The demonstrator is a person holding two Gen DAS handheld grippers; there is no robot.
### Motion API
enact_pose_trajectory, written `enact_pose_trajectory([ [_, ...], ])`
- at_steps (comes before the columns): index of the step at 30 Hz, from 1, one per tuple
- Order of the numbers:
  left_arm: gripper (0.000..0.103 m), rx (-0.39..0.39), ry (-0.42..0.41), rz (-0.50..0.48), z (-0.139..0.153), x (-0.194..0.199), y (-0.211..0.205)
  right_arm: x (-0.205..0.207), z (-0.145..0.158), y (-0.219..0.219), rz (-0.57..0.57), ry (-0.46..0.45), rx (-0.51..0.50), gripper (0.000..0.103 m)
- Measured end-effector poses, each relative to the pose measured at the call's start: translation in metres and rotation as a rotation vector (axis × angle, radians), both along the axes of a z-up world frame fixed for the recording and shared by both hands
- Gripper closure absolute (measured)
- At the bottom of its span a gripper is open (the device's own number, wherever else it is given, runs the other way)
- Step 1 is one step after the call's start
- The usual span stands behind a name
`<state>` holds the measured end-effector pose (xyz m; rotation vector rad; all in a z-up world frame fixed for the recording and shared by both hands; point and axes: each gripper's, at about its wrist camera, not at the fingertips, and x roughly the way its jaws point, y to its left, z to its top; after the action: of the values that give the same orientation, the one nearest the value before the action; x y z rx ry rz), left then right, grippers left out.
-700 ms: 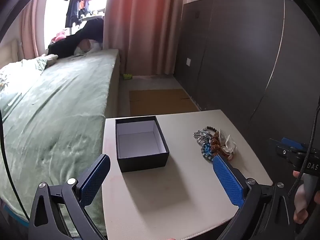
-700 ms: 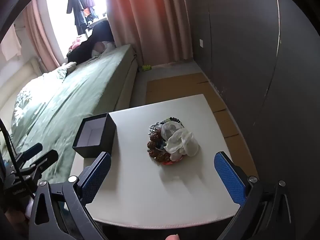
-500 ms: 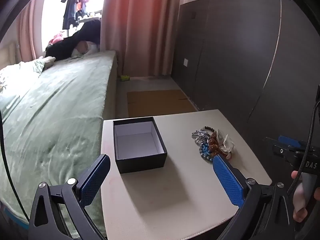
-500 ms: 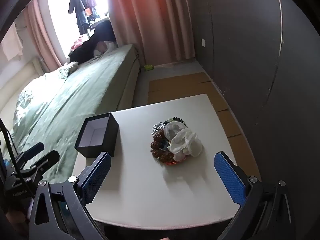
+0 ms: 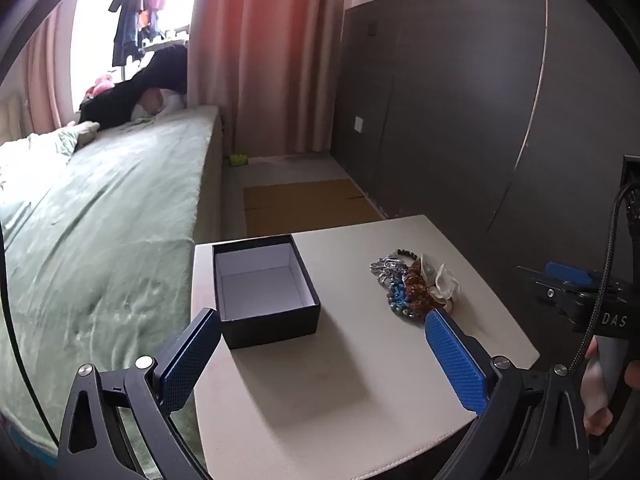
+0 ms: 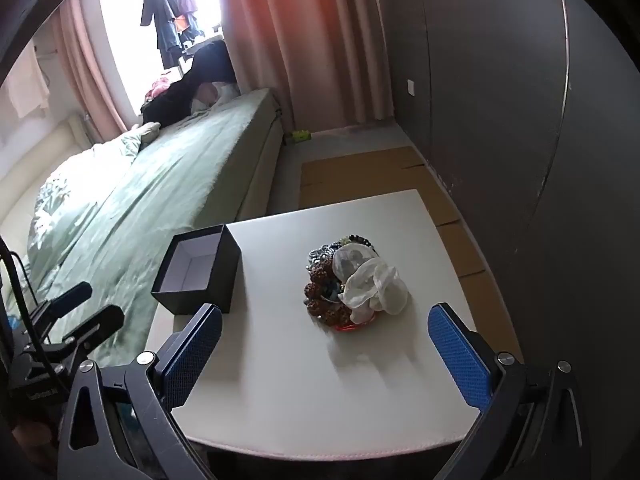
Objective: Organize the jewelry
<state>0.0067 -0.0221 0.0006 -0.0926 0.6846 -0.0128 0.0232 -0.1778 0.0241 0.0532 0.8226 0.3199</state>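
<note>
An open black box [image 5: 264, 286] with a white, empty inside stands near the left edge of the white table [image 5: 320, 392]. A heap of jewelry [image 5: 412, 286] lies to its right: bead bracelets, silver and blue pieces and a white cloth pouch. In the right wrist view the box [image 6: 198, 270] sits left of the jewelry heap [image 6: 352, 280]. My left gripper [image 5: 320, 360] hovers open over the table's near part, short of the box. My right gripper [image 6: 324, 354] is open too, held above the table just short of the heap. Neither holds anything.
A bed with a green cover [image 5: 92, 232] runs along the table's left side. A dark panelled wall [image 5: 460, 112] stands on the right. Brown cardboard [image 5: 304, 204] lies on the floor beyond the table. A hand [image 5: 600, 392] holds the right gripper's handle at the right.
Both views have shifted slightly: the box and the heap sit a little lower and nearer in the frames, so both grippers have eased forward over the table. Jaws stay wide.
</note>
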Motion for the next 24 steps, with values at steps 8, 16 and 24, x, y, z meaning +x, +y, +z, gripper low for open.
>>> enact_pose_trajectory([
  [8, 0.003, -0.006, -0.012, 0.016, 0.000, -0.003, 0.004, 0.001, -0.002, -0.002, -0.010, 0.002, -0.007, 0.000],
  [16, 0.008, -0.004, -0.014, 0.017, 0.001, 0.001, -0.004, -0.001, 0.000, -0.001, 0.000, -0.021, -0.017, 0.001],
  [24, 0.008, -0.015, -0.027, 0.035, 0.001, -0.004, 0.011, -0.003, 0.001, 0.002, 0.007, -0.039, -0.036, 0.002],
])
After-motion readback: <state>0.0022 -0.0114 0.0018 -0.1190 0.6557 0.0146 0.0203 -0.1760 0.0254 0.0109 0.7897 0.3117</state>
